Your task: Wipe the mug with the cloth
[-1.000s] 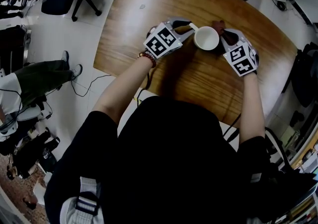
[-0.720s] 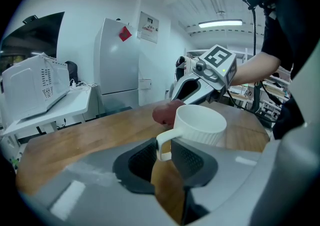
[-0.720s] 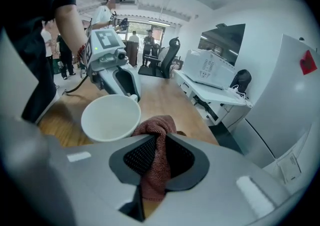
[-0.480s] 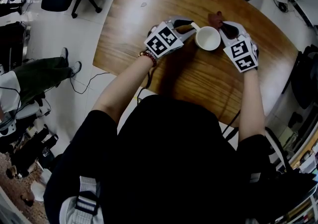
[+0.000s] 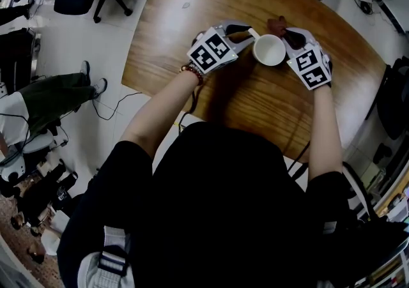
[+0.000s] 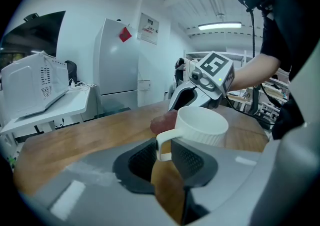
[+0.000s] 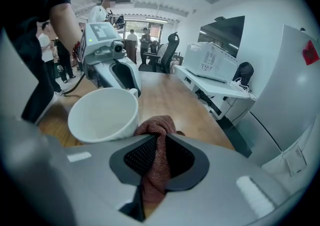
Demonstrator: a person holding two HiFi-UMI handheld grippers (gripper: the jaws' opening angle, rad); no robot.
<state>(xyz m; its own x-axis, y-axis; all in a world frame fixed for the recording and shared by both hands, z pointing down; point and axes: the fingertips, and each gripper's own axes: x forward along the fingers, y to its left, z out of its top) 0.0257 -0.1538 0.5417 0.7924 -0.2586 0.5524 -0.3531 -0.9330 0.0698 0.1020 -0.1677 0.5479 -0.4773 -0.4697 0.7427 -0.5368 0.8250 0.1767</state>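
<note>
Closest, the left hand-held gripper (image 6: 166,156) is clamped on the handle (image 6: 163,145) of the white mug (image 6: 201,126), whose bowl stands just beyond its jaws. Opposite, past the mug, the right hand-held gripper (image 7: 156,156) pinches the reddish-brown cloth (image 7: 159,129), bunched just beside the mug's wall above the wooden tabletop (image 5: 255,105).

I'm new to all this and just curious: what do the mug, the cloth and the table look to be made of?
The mug looks like glazed white ceramic: smooth sheen, ribbed outside. The cloth seems a reddish-brown terry or microfibre, with a nubby weave. The table looks like varnished wood or veneer: visible grain, glossy reflection.
</note>
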